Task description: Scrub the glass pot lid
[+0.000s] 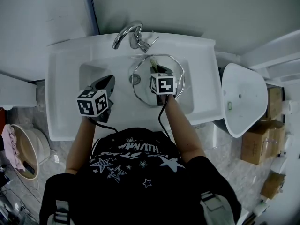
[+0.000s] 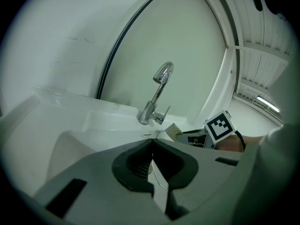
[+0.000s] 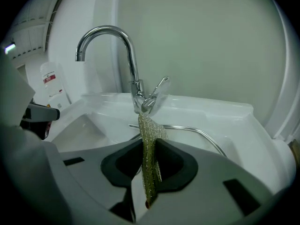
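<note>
The glass pot lid (image 1: 145,93), laid flat in the sink (image 1: 61,102) at centre frame, is overhung by the right gripper (image 3: 149,143), which pinches a scouring cloth (image 3: 149,125) ready for scrubbing (the left gripper (image 2: 151,146) is pressed together, empty, parked left).

Glass lid (image 1: 145,92) lies in the sink (image 1: 61,104), before the faucet (image 1: 129,34); toilet (image 1: 241,97) stands right

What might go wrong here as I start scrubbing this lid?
The glass lid lies loose in the sink. The left gripper is shut beside it, not holding it, so scrubbing may make it slide. The right gripper holds the scouring cloth only by a pinch, so it may pull out.
</note>
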